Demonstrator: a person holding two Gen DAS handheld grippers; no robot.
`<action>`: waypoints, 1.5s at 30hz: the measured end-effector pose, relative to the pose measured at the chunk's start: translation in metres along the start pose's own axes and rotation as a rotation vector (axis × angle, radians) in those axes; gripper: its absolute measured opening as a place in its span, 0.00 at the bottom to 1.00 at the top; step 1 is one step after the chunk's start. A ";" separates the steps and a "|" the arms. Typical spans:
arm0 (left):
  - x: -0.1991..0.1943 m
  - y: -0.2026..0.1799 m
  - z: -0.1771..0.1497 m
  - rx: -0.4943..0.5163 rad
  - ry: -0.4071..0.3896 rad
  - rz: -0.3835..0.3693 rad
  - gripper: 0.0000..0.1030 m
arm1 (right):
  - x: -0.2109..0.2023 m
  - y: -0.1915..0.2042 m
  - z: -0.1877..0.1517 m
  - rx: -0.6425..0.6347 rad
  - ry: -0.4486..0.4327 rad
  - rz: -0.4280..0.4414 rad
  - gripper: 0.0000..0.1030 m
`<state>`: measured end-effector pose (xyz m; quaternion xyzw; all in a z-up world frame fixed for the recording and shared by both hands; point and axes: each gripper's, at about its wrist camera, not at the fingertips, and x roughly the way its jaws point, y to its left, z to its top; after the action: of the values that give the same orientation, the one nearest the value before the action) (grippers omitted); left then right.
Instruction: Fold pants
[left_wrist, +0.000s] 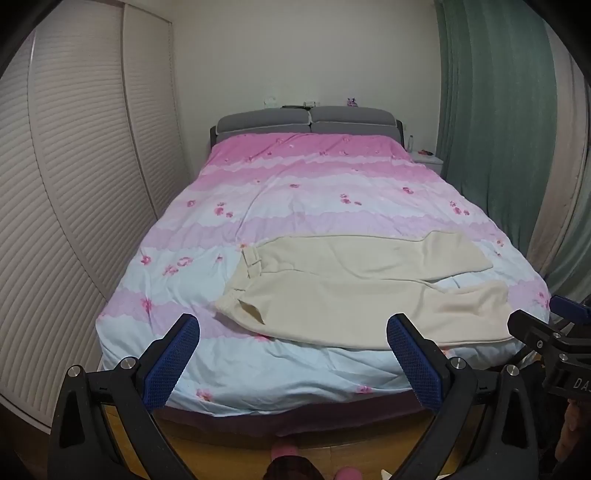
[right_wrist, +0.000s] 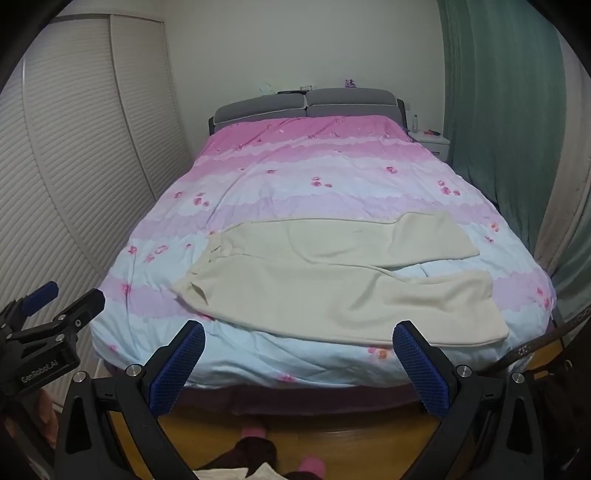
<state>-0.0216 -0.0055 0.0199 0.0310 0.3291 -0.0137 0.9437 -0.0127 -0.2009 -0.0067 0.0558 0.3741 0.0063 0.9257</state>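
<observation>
Two grippers, left (left_wrist: 293, 363) and right (right_wrist: 299, 369), jaws spread, empty, hovering off bed foot | pants (left_wrist: 354, 291) flat crosswise on bed (left_wrist: 295, 192), waistband left, legs splayed right | folding unstarted, likely squaring up approach.

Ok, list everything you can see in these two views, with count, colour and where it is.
pants: one, cream, spread flat across the near end of the bed
duvet: one, pink and pale blue floral, covering the bed
headboard: one, grey, far end
wardrobe doors: white, louvred, left
curtain: green, right
nightstand: one, white, beside the headboard
bottle: one, clear, on the nightstand
left claw: open, blue pads
right claw: open, blue pads
</observation>
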 end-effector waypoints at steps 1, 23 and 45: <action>0.000 -0.001 0.000 0.002 -0.003 -0.001 1.00 | -0.006 -0.003 -0.005 -0.010 -0.010 0.007 1.00; -0.002 0.000 0.006 0.023 -0.041 0.026 1.00 | -0.016 -0.005 -0.001 -0.002 -0.034 0.013 1.00; 0.002 0.000 0.005 0.005 -0.029 0.032 1.00 | -0.012 -0.007 -0.001 0.000 -0.027 0.013 1.00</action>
<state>-0.0168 -0.0055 0.0230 0.0382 0.3147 0.0001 0.9484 -0.0218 -0.2086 0.0001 0.0583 0.3611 0.0114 0.9306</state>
